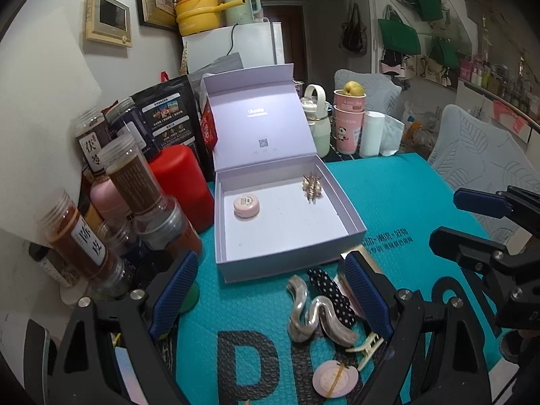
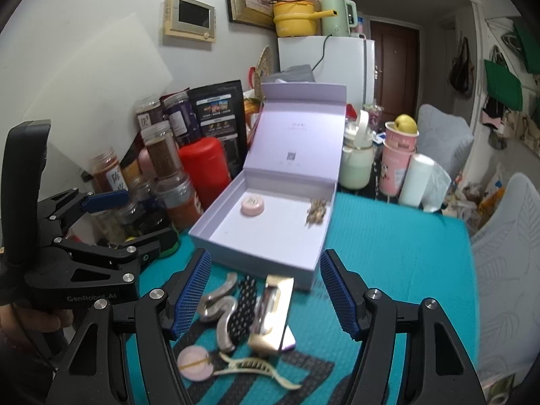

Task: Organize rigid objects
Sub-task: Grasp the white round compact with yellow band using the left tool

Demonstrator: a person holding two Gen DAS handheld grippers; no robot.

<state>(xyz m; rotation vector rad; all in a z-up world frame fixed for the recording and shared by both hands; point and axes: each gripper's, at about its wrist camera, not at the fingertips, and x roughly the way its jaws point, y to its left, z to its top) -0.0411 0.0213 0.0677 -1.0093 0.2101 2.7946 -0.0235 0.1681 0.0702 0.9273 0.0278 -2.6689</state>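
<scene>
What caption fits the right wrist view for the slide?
Right tool open above hair accessories on the teal mat; open lavender box beyond already holds a pink tin and gold clip.

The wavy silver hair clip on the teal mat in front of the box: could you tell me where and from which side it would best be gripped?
Grip the wavy silver hair clip across a narrow middle bend, coming from above. It lies flat on the teal mat, with the polka-dot clip close against one side, so I would use the right gripper, whose open jaws already straddle it.
</scene>
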